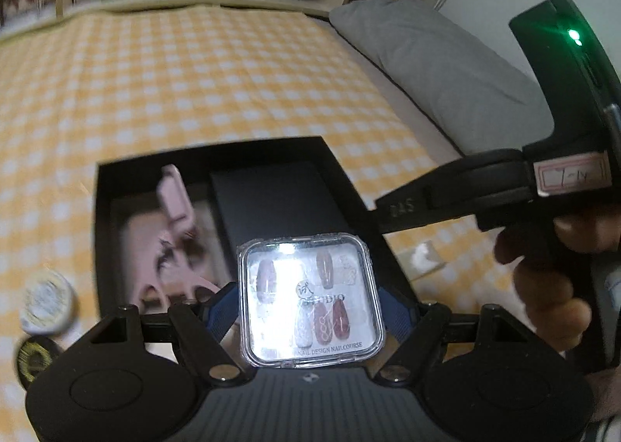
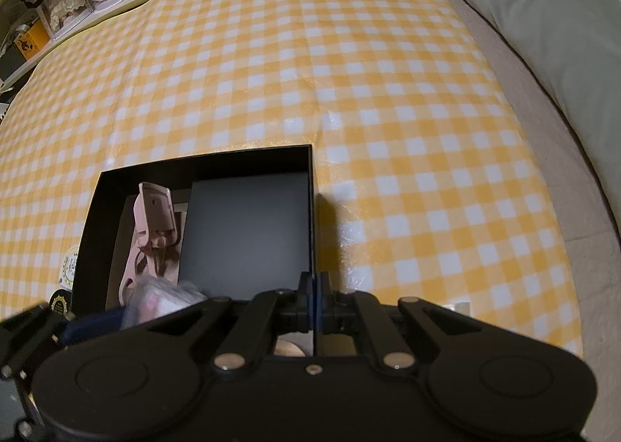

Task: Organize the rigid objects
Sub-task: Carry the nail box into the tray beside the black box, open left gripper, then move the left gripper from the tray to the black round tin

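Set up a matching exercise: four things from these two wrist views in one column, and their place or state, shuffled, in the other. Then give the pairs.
Column 1
1. clear nail case
2. pink eyelash curler
3. right gripper
4. round white jar

Column 2
A. shut on the right wall of the black box
B. on the checked cloth, left of the box
C. held between the fingers of the left gripper
D. lying inside the box

Pairs: 1-C, 2-D, 3-A, 4-B
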`<state>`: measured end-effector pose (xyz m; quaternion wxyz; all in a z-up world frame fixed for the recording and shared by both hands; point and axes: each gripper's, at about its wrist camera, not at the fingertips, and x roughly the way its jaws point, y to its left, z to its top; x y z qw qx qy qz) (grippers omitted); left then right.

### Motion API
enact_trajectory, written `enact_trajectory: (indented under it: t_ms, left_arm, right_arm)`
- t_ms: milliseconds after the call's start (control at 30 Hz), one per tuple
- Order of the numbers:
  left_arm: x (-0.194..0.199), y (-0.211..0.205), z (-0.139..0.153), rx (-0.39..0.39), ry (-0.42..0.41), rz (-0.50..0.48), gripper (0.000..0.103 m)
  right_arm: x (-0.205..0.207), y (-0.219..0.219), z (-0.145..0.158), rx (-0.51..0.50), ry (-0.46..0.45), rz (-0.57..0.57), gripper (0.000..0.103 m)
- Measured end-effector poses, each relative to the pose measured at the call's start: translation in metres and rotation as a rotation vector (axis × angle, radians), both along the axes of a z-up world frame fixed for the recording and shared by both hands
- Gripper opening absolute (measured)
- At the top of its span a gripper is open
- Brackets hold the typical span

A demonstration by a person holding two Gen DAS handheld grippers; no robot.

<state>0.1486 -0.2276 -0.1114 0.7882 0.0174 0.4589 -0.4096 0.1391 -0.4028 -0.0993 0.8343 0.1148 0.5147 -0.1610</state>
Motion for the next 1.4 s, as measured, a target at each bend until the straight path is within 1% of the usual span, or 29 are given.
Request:
enact_trajectory:
  t_ms: [167, 267, 300, 333, 367, 467, 900, 1033, 1133, 1300, 1400]
  left_arm:
    - [0.004, -0.005, -0.008, -0.045, 0.094, 0.027, 0.077]
    - [0.005, -0.006, -0.009, -0.053, 0.107, 0.05, 0.079]
    - [0.005, -0.007, -0.01, -0.052, 0.111, 0.06, 0.081]
    - [0.006, -0.007, -0.011, -0.046, 0.124, 0.067, 0.092]
    - [0.007, -0.007, -0.011, -0.042, 0.136, 0.071, 0.096]
    - [0.009, -0.005, -0.01, -0.039, 0.161, 0.07, 0.096]
    - [0.001, -0.005, -0.008, 0.026, 0.14, 0.023, 0.096]
    - [0.0, -0.001, -0.006, 0.031, 0.137, 0.024, 0.1]
    - [-0.002, 0.002, -0.002, 0.037, 0.123, 0.029, 0.103]
    - [-0.004, 0.01, 0.005, 0.046, 0.088, 0.026, 0.103]
    - [-0.004, 0.015, 0.013, 0.052, 0.048, 0.023, 0.103]
  right_arm:
    - [0.0, 0.001, 0.0, -0.002, 0.0, 0.001, 0.003]
    - [0.001, -0.001, 0.0, -0.002, 0.001, 0.001, 0.003]
    - [0.001, 0.002, -0.001, -0.002, 0.0, 0.001, 0.003]
    - [0.001, 0.0, -0.001, -0.001, 0.0, 0.0, 0.003]
    - [0.0, 0.001, -0.001, -0.001, 0.0, 0.0, 0.003]
    - [0.0, -0.002, 0.0, -0.001, -0.001, 0.0, 0.003]
    - [0.0, -0.002, 0.0, -0.004, 0.0, 0.001, 0.003]
    - [0.001, -0.004, 0.001, -0.003, -0.001, 0.0, 0.003]
    - [0.001, -0.002, 0.0, -0.004, -0.001, 0.0, 0.003]
    - [0.001, -0.001, -0.001, -0.005, -0.001, 0.001, 0.003]
    - [0.0, 0.0, -0.001, -0.005, -0.001, 0.001, 0.003]
